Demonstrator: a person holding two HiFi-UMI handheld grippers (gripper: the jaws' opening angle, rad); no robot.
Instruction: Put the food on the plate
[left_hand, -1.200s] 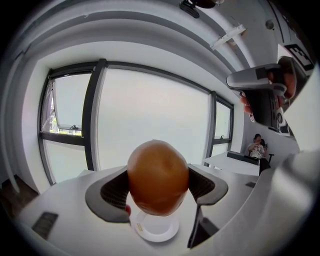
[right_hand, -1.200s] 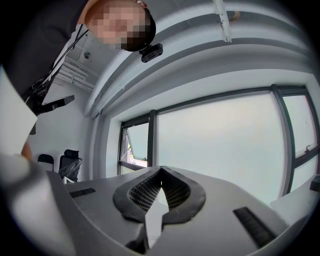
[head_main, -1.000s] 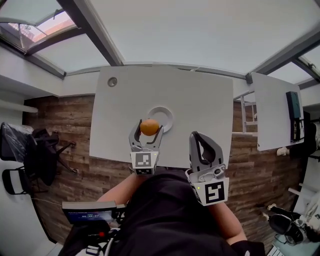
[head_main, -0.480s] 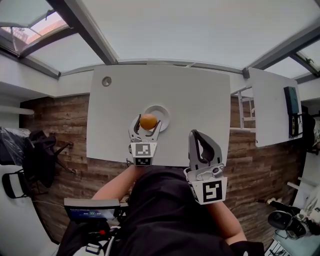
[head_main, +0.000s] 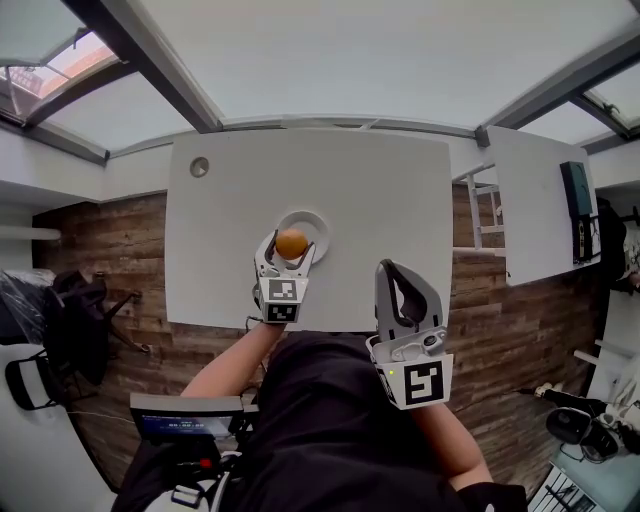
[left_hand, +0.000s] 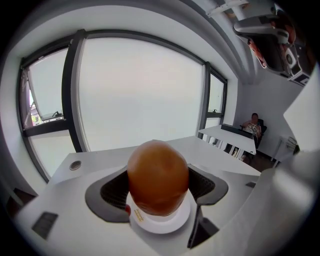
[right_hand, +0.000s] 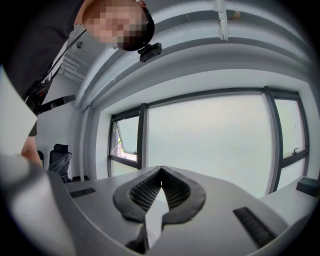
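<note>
Now gripped on both sides by the jaws of the left gripper: a round orange-brown piece of food, right over the small white plate near the front of the white table. Cannot tell whether resting on the plate or just above it. Off to the right of the plate, by the table's front edge: the right gripper, jaws pressed together at the tips, nothing between them
</note>
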